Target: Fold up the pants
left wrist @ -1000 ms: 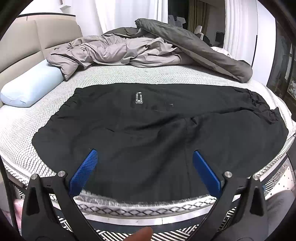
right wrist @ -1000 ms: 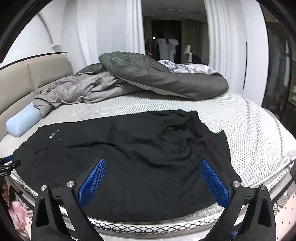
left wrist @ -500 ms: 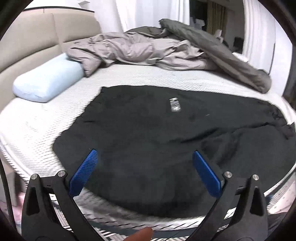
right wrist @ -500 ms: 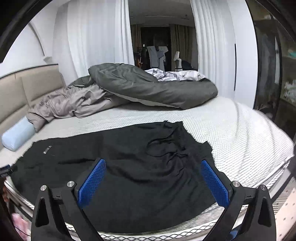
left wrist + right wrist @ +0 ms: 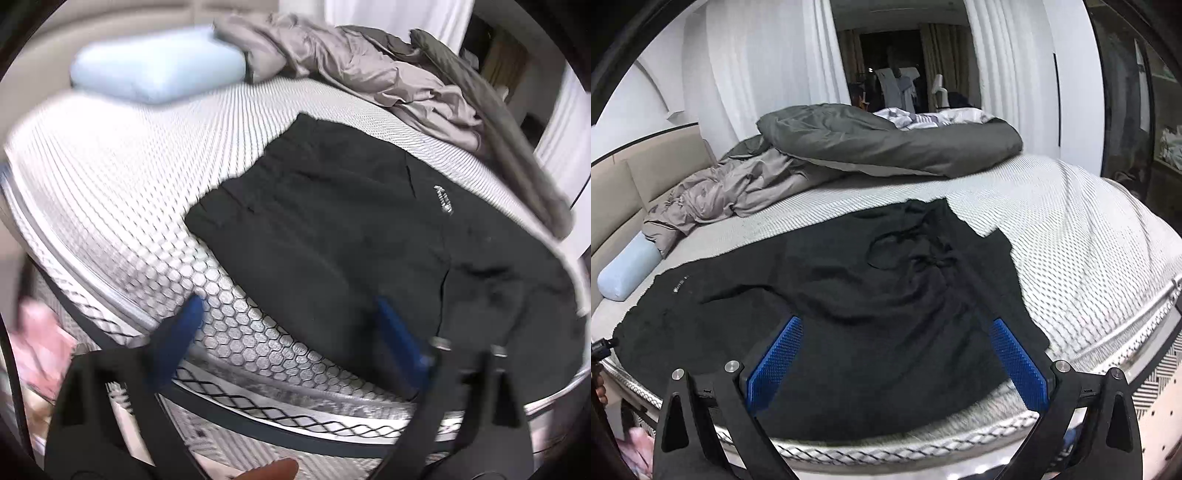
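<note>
One marking found: a small white printed logo [image 5: 443, 199] on the black fabric pants [image 5: 332, 229] spread on the bed. It is blurred in the left wrist view and tiny in the right wrist view [image 5: 678, 286]; its letters cannot be read. No other text, number or sign is visible.

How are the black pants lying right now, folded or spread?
Spread. The black fabric pants lie flat across the white textured mattress, drawstring waist to the right, no layer doubled over; neither claw grips them.
</note>
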`<state>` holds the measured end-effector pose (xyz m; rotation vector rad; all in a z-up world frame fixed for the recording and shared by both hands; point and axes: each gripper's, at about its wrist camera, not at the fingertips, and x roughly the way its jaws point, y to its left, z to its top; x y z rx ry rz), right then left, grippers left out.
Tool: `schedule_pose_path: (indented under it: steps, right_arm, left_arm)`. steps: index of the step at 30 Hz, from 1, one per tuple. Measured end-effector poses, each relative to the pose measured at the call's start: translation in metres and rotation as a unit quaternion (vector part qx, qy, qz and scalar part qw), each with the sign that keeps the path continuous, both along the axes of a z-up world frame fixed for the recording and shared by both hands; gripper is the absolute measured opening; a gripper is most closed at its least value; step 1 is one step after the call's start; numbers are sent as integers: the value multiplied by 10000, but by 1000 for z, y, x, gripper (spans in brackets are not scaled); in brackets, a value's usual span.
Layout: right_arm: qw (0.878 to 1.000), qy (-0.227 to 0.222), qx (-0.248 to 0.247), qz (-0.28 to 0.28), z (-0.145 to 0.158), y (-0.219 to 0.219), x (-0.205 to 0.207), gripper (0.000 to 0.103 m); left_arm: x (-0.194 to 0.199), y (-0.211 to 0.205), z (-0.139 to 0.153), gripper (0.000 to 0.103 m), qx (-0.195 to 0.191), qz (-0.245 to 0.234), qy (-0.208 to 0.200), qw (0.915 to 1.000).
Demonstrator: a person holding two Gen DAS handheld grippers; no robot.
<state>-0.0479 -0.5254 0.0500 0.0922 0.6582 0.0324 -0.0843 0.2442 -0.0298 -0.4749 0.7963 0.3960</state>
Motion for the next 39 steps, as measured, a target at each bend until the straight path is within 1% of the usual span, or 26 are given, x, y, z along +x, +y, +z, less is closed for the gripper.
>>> schedule_pose_path:
  steps: [2, 4, 6, 7, 8, 9, 10, 12, 14, 17, 19, 20, 23, 24, 26, 27, 28, 29, 30, 31, 33, 34, 35, 36, 38, 39]
  right_arm:
    - [10000, 65, -36, 3, -4, -3, -3, 103]
    - [9999, 135, -13, 49, -10, -6, -7, 103]
    - [9995, 254, 43, 189, -16, -8, -8, 103]
    - [9993, 295, 39, 210, -19, -9, -8, 103]
    - [9992, 340, 76, 212, -22, -11, -8, 103]
    - [9990, 378, 142, 188, -23, -14, -7, 103]
    - [9988, 403, 230, 139, -25, -19, -7, 103]
    - [9980, 449, 429, -74, -29, -31, -8, 103]
    - [9965, 491, 649, -188, -32, -43, -10, 103]
    - [9923, 652, 1019, -262, -42, -65, -7, 101]
    - [9886, 661, 1321, -282, -49, -77, -1, 91]
    - [9845, 669, 1604, -252, -56, -84, 6, 88]
    - [9767, 748, 1974, -392, -73, -97, 27, 79]
    - [9728, 737, 2145, -458, -78, -102, 34, 71]
    - [9669, 694, 2394, -538, -82, -110, 40, 67]
    - [9655, 642, 2466, -534, -81, -112, 40, 63]
    - [9652, 607, 2484, -544, -79, -115, 39, 53]
    - [9656, 548, 2488, -522, -75, -116, 36, 48]
    - [9657, 453, 2518, -443, -70, -116, 30, 37]
    - [9648, 351, 2579, -388, -66, -116, 24, 28]
    - [9571, -79, 2896, 96, -54, -115, 9, 28]
    - [9560, -197, 2917, 227, -52, -114, 6, 33]
    - [9585, -157, 2835, 266, -53, -111, 7, 37]
    - [9624, 29, 2711, 158, -60, -110, 14, 44]
    - [9638, 233, 2655, -16, -74, -111, 24, 46]
    - [9609, 282, 2753, -61, -81, -114, 30, 46]
  left_arm:
    - [4, 12, -6, 71, -208, 31, -101, 9997]
    - [11, 24, -10, 62, -231, 154, -185, 9994]
    - [19, 39, -12, 62, -386, 280, -372, 9982]
    - [23, 47, -15, 54, -535, 362, -465, 9968]
    - [28, 57, -19, 27, -667, 529, -531, 9950]
    - [34, 61, -22, 12, -670, 678, -534, 9940]
    - [36, 66, -24, 7, -680, 734, -530, 9936]
    - [24, 68, -22, 7, -589, 785, -693, 9928]
    - [19, 64, -17, 7, -407, 863, -680, 9931]
    - [-1, 63, -18, 7, -399, 884, -656, 9931]
    - [-6, 63, -17, 7, -406, 904, -651, 9929]
    - [-8, 61, -17, 7, -397, 922, -629, 9930]
    - [-1, 57, -14, 7, -376, 942, -557, 9933]
    - [-2, 57, -15, 7, -390, 950, -535, 9933]
    - [-3, 55, -15, 7, -382, 948, -519, 9934]
    - [0, 55, -16, 7, -368, 940, -508, 9936]
    - [1, 55, -16, 7, -362, 937, -487, 9938]
    - [1, 54, -16, 7, -370, 937, -482, 9938]
    - [1, 54, -16, 7, -369, 924, -479, 9939]
    - [1, 54, -16, 7, -358, 909, -479, 9941]
    - [2, 53, -15, 7, -329, 856, -479, 9946]
    - [2, 54, -15, 7, -333, 835, -461, 9949]
    - [3, 54, -16, 7, -335, 830, -454, 9949]
    - [4, 53, -17, 7, -335, 830, -446, 9950]
    - [4, 53, -17, 7, -342, 840, -448, 9949]
    - [5, 52, -17, 7, -347, 839, -454, 9948]
